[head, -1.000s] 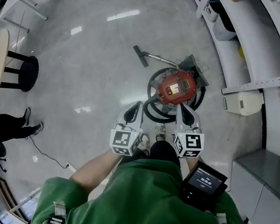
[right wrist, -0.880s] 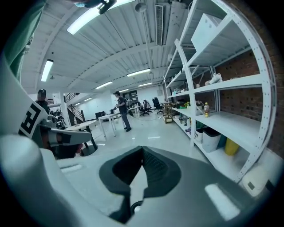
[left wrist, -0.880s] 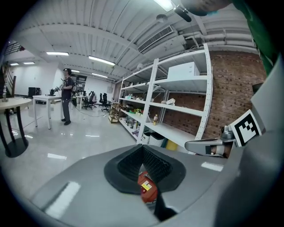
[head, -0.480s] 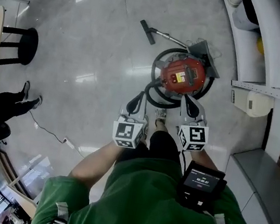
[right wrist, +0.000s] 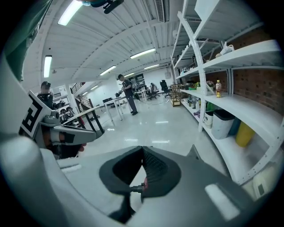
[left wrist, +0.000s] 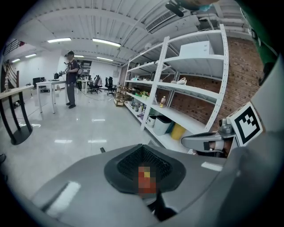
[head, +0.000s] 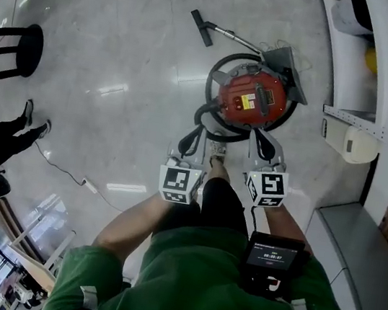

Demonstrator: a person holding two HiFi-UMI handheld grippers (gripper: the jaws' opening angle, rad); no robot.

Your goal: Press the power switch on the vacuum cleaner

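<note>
Polished grey floor (head: 120, 66) is spreading out below, and the left gripper (head: 194, 132) is hanging with its jaws pressed together, nothing between them, just short of the vacuum cleaner (head: 250, 97). That red canister is sitting ringed by its black hose (head: 206, 112), ahead of and below both tools. It's looking hard-shelled and fairly heavy, though likely to roll, so a straight downward poke on its top is looking best; the power switch itself I'm not making out. Further across, the right gripper (head: 261, 138) is likewise closed and empty, its tip nearest the canister's rim.
</note>
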